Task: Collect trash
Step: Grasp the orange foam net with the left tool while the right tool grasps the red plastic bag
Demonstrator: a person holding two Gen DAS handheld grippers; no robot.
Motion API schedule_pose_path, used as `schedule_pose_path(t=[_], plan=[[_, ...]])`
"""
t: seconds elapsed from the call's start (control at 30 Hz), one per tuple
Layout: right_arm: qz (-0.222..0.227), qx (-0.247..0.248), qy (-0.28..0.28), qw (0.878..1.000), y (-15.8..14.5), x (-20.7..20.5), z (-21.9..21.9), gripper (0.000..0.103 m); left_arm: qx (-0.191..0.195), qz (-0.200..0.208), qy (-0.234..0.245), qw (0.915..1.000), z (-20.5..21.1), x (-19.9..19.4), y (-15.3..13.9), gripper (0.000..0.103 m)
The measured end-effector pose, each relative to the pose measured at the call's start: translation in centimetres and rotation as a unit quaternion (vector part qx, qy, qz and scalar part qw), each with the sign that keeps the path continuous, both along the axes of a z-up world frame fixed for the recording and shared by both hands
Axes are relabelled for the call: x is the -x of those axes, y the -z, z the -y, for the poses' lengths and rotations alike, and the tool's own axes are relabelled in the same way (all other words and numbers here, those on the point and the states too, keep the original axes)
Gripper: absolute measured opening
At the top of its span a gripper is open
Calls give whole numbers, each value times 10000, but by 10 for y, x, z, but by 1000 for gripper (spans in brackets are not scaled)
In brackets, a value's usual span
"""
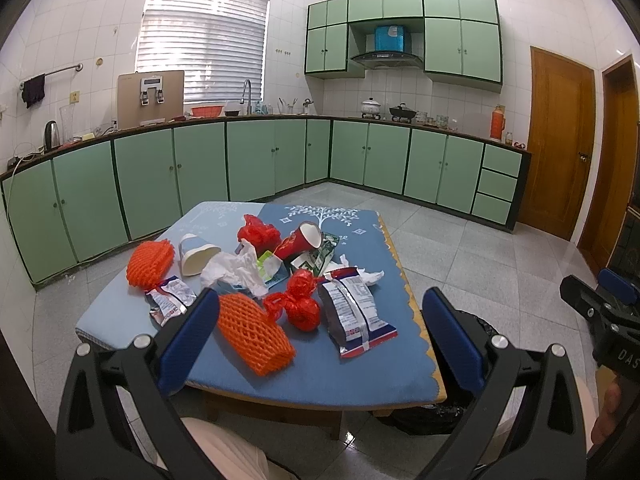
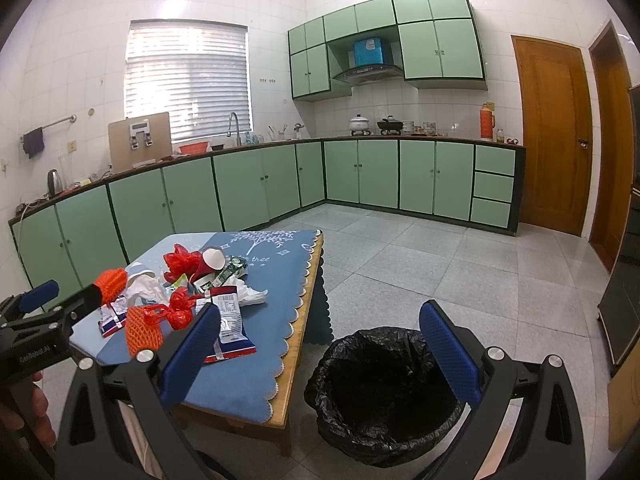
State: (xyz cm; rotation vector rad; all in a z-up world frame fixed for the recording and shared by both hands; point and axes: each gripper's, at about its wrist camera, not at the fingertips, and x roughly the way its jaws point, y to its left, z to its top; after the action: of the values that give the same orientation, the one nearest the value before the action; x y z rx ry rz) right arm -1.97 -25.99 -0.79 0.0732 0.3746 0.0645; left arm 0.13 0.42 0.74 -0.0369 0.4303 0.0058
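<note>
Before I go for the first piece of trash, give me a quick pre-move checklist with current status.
1. Left gripper open and holding nothing: ok.
2. Right gripper open and holding nothing: ok.
3. Bin lined with a black bag, mouth open, on the floor beside the table: ok.
4. Trash within view: ok; orange foam net and snack wrapper lie nearest the left gripper.
5. Grippers apart from each other: ok; the right one shows only at the left view's right edge.
6. Bin has room: cannot tell; its inside is too dark to see.
</note>
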Motion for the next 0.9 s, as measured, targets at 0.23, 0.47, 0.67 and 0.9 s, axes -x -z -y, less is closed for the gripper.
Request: schedule_pose_path(t=[0.23,0.47,0.67,0.9], plan=[[-23,28,-72,10000,3,-12,-4,97,-13,-44,-132,9999,-12,-16,10,98],[-162,58,-388,9991,19,-58,-28,95,-3,-307,-715,9970,-59,-59,35,98],[-507,99,-858,9950,44,-105,-66,91,7,-684,-1011,9925,-94,-94,65,98],[-859,257,-1167,9891,72,-144,-98,88,134,-1140,-937,9890,-102,-115,98,98]])
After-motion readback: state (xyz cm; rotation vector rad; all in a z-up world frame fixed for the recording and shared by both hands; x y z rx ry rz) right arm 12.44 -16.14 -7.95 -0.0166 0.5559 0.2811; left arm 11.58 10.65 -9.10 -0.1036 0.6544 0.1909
